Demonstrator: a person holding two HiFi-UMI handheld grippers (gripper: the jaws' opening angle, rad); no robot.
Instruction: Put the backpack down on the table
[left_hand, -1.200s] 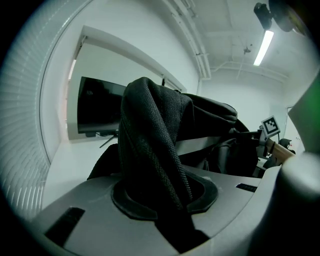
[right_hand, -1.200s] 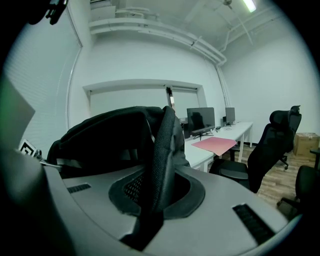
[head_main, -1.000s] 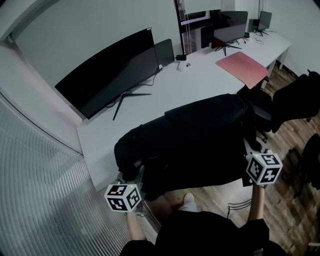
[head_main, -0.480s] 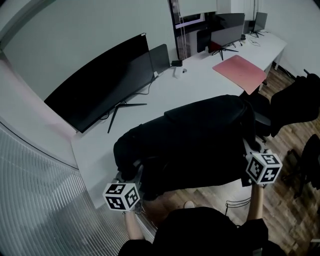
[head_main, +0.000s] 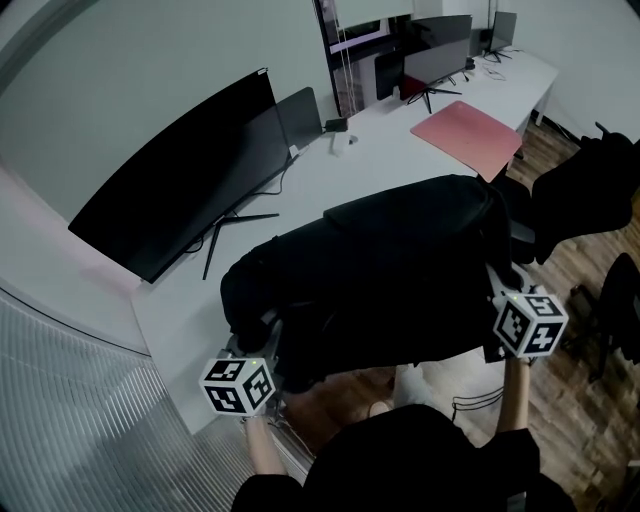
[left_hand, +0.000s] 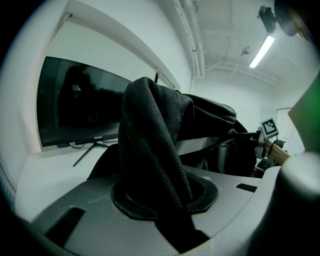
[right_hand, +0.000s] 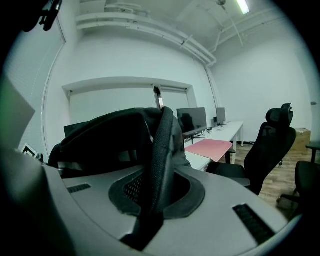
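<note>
Left gripper (left_hand: 165, 197) first: jaws pinched in on a thick woven strap (left_hand: 150, 135) that rises straight out of the pads, firmly clamped, a moderate gap filled by the fabric. Over to the right gripper (right_hand: 154, 195), jaws nearly together on a thin mesh strap (right_hand: 162, 150) standing edge-on between them. Only the two gripper views give you those grips; from the head view the left gripper (head_main: 262, 338) and right gripper (head_main: 497, 288) show mostly their marker cubes, the pads tucked under black fabric.

Between them, the backpack (head_main: 400, 265), black and lying lengthwise from one gripper to the other. The head view places it across the near edge of the white table (head_main: 370, 170): far side over the tabletop, near side hanging past the edge above the wooden floor (head_main: 585, 400). Whether it touches the table, no view tells.

Further out, a wide curved monitor (head_main: 180, 195) stands along the table's left edge, also seen behind the backpack (left_hand: 220, 150) in the left gripper view. A pink desk mat (head_main: 465, 135) lies by the far right edge. The right gripper view adds a black office chair (right_hand: 272, 145) beside the table, past the backpack (right_hand: 100, 140)
</note>
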